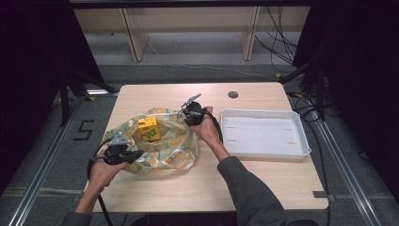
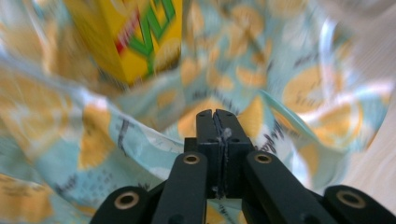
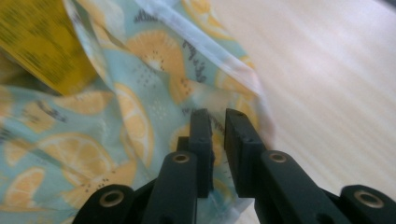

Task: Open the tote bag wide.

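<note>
A clear plastic bag (image 1: 164, 146) printed with orange slices lies crumpled on the left half of the wooden table (image 1: 263, 183). A yellow carton (image 1: 148, 128) with green lettering sits inside it. My left gripper (image 1: 136, 155) is at the bag's near left rim. In the left gripper view, that left gripper (image 2: 217, 114) has its jaws pressed together on a thin fold of the bag (image 2: 140, 144), and the carton (image 2: 135, 37) lies beyond. My right gripper (image 1: 182, 113) is at the bag's far right rim. The right gripper (image 3: 218, 114) keeps a narrow gap with bag film (image 3: 140, 121) in it.
An empty white tray (image 1: 263, 112) stands on the right side of the table, beside the right hand. A round cable hole (image 1: 233, 94) is near the far edge. Bare wood lies along the near edge. Cables trail from both grippers.
</note>
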`<act>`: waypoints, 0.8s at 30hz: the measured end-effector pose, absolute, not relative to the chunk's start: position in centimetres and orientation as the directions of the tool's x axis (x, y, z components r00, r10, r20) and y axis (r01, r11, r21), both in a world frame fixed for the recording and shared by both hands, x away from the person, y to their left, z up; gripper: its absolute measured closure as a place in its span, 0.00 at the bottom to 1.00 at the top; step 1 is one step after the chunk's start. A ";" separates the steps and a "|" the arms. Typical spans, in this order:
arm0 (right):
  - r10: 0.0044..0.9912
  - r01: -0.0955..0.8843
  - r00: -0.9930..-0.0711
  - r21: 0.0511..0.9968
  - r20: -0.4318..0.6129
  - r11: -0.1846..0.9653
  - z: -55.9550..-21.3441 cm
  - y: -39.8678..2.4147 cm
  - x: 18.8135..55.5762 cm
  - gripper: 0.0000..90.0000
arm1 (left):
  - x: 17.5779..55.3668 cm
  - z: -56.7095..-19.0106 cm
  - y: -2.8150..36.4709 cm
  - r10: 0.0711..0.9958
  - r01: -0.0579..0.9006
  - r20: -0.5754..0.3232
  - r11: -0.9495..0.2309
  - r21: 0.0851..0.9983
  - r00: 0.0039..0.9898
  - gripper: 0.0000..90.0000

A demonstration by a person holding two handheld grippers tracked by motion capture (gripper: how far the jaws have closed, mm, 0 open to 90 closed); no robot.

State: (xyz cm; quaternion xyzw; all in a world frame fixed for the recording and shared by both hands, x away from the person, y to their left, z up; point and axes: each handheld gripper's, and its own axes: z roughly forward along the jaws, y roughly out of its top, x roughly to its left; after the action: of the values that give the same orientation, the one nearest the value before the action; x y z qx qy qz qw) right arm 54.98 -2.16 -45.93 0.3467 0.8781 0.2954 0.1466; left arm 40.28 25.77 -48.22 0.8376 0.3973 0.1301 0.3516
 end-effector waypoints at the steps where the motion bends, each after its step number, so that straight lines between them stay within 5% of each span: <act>1: 0.689 0.513 -0.721 0.613 -0.072 0.600 -46.4 -2.0 55.2 0.93 | 40.3 -48.6 25.8 0.762 0.583 -0.049 -0.450 0.676 0.645 0.99; 10: 0.680 0.549 -0.726 0.508 -0.104 0.664 -48.1 -1.5 55.6 0.84 | 39.4 -49.6 27.0 0.792 0.620 -0.030 -0.453 0.641 0.610 0.99; 15: 0.693 0.514 -0.721 0.651 -0.025 0.559 -45.2 -2.7 54.7 0.55 | 38.0 -48.0 27.6 0.811 0.579 -0.053 -0.369 0.727 0.583 0.84; 18: 0.697 0.537 -0.712 0.704 0.082 0.465 -43.2 -2.8 53.8 0.49 | 37.0 -46.6 26.8 0.815 0.548 -0.065 -0.326 0.771 0.576 0.77; 24: 0.609 0.440 -0.788 0.774 0.089 0.456 -41.1 -0.6 52.1 0.40 | 34.4 -45.4 25.2 0.804 0.519 -0.066 -0.316 0.794 0.591 0.57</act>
State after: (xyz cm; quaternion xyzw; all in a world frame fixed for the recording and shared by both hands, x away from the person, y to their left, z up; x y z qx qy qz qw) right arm 52.14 -0.59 -41.08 0.3096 0.8471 0.4200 0.1011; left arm 34.45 25.19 -45.43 0.7924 0.4173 0.1737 0.4095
